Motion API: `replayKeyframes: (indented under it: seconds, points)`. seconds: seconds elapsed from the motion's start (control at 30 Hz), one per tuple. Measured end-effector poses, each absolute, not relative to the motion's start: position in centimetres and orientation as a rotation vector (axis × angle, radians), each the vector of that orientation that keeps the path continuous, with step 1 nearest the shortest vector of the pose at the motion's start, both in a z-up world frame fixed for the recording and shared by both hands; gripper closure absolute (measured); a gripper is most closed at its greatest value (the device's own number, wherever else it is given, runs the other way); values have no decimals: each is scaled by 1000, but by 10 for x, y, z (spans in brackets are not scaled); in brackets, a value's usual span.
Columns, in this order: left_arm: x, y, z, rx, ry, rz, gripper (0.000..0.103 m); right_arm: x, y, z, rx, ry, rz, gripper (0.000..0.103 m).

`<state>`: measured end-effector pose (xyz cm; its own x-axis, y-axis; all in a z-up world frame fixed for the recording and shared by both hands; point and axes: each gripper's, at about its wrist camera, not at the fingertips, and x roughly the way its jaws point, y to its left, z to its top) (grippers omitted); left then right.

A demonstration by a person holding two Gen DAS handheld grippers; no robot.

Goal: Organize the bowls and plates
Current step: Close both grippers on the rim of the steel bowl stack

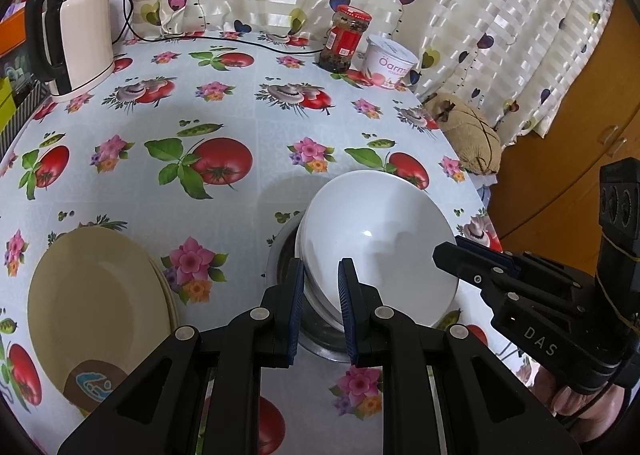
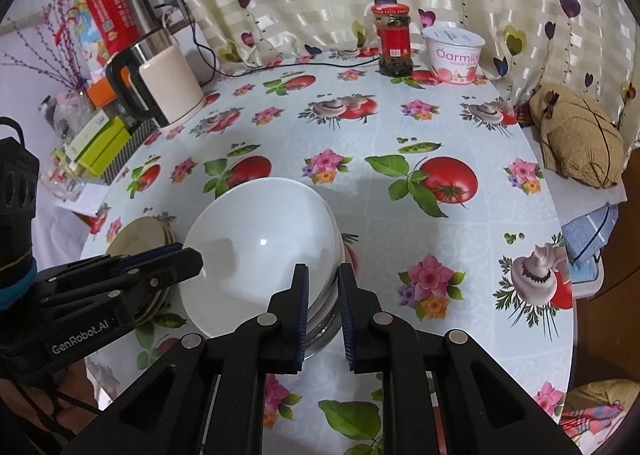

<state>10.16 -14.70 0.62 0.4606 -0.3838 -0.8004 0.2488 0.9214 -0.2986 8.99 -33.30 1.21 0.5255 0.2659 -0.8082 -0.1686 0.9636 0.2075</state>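
Observation:
A white bowl sits tilted on a stack of white bowls inside a steel bowl. My left gripper is shut on the near rim of the white bowl. My right gripper grips the opposite rim of the white bowl. The right gripper also shows in the left wrist view. A stack of cream plates lies on the table to the left and also shows in the right wrist view.
A kettle, a red-lidded jar and a yogurt tub stand at the table's far side. A brown cloth bundle lies past the right edge. Boxes crowd the left edge.

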Motion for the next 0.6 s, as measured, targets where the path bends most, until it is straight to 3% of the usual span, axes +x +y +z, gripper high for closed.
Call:
replayKeyframes:
  seconds: [0.27, 0.6]
  points:
    - [99, -143, 10, -166, 1013, -395, 85, 89, -334, 12, 129, 988, 267, 85]
    - [95, -135, 20, -186, 969, -400, 85, 78, -341, 22, 129, 953, 272, 67]
